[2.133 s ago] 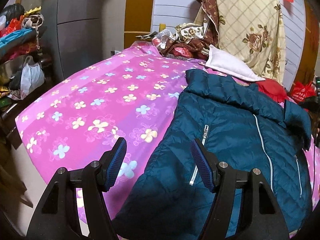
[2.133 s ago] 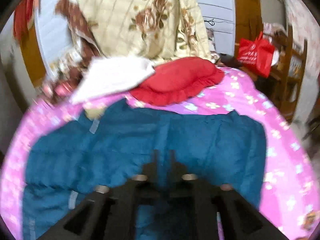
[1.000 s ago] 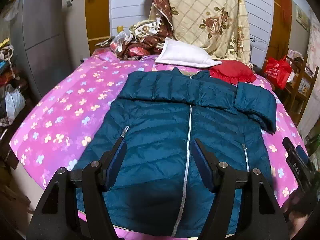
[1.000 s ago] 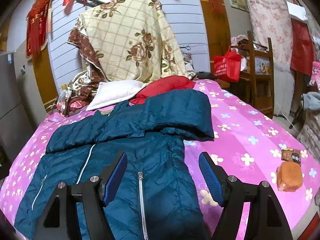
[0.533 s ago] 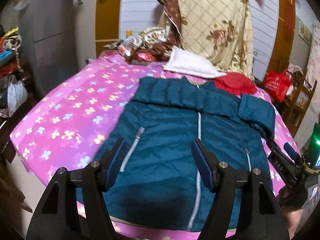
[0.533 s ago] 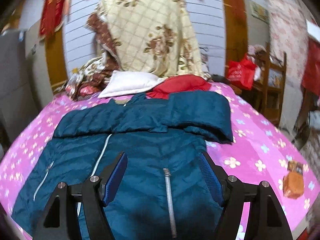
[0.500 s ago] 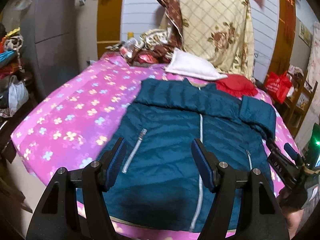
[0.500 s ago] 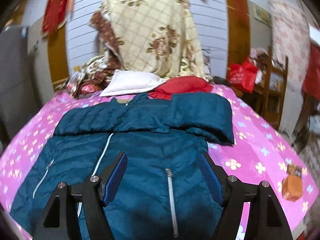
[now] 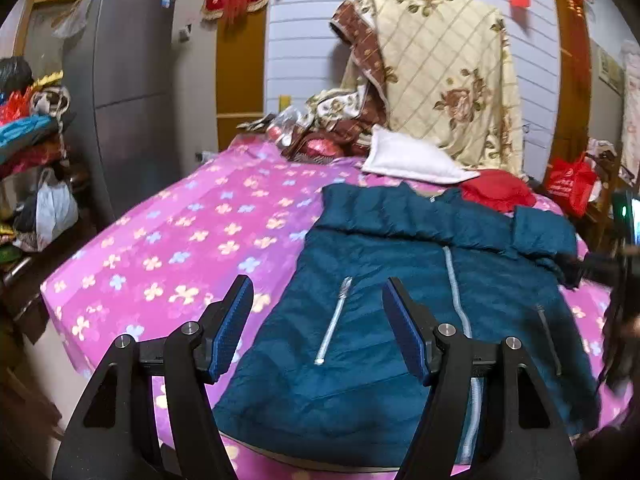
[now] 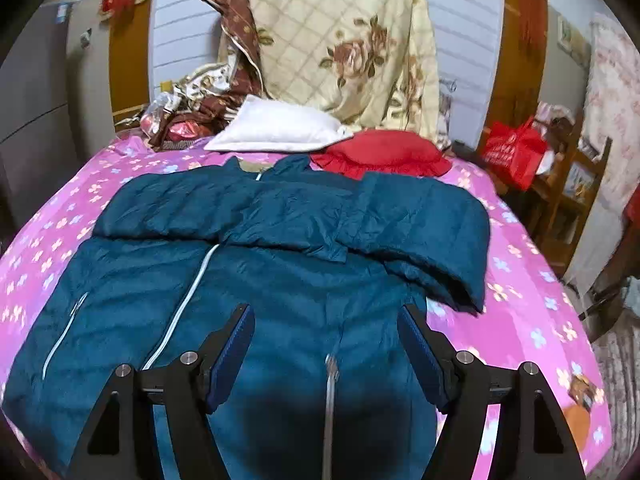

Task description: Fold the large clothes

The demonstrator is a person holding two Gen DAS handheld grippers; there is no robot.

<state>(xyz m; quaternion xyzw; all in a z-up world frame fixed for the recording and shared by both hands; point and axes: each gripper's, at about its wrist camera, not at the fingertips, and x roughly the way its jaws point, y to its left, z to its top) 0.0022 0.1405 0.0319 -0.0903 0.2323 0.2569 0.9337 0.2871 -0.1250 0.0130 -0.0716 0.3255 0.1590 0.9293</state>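
Observation:
A teal quilted jacket [image 9: 420, 300] lies front up on a pink flowered bedsheet [image 9: 180, 248], zipped, with both sleeves folded across its chest. It also shows in the right wrist view [image 10: 288, 272], its right sleeve [image 10: 432, 232] doubled over near the shoulder. My left gripper [image 9: 316, 324] is open and empty above the jacket's lower left edge. My right gripper [image 10: 326, 352] is open and empty above the jacket's lower right part, over a pocket zip.
A white pillow [image 10: 276, 130] and a red cushion [image 10: 380, 154] lie at the bed's head under a hanging floral quilt [image 10: 344, 40]. A grey cabinet [image 9: 120, 100] and bags stand left of the bed. A red bag [image 10: 512, 152] and wooden chair stand right.
My right gripper let go of the sleeve, opened and pulled back to the jacket's lower part. My left gripper swung from the left edge over the jacket and drifted back left.

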